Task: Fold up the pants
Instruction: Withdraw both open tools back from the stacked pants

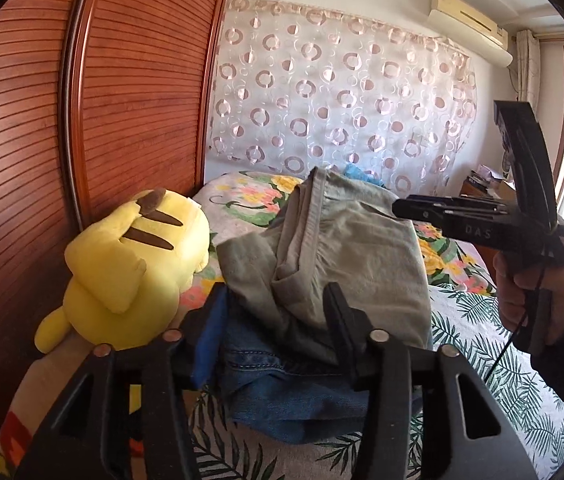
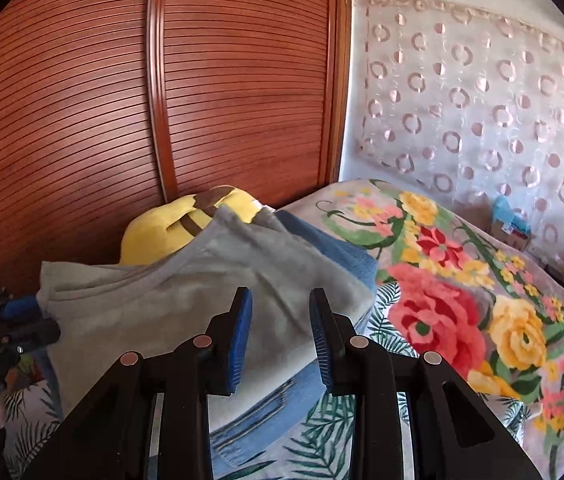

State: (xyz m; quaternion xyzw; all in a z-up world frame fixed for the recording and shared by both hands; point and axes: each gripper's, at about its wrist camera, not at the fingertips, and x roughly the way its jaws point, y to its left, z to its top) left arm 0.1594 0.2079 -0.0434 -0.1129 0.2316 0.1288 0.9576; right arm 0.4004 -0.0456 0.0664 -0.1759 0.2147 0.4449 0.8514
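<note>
A bedroom, seen from two handheld claws aimed across a bed with a floral bedspread point(image 2: 462, 300). At far left a slatted wooden wardrobe point(image 1: 42, 160) stands against the bed, and a yellow plush toy point(image 1: 122, 264) lies beside it.

Next to the toy, the grey-green pants point(image 1: 346, 256) sit folded into a compact bundle on top of folded blue jeans point(image 1: 282, 392), forming a small stack. The bundle's long axis runs away from the left claw toward the curtained wall point(image 1: 342, 100), with a waistband-like seam ridge along its left side.

The left gripper point(image 1: 274, 320) is nearest: its fingers straddle the bundle's near edge, spread wide and, as far as the crowded view shows, not clamping cloth.

Further right, the right gripper point(image 2: 280, 340) hovers just above the bundle's right side, jaws apart, holding nothing, blue pads point(image 2: 242, 332) facing in. The fabric looks soft, thick, lightly creased, its top layer slightly rumpled.
</note>
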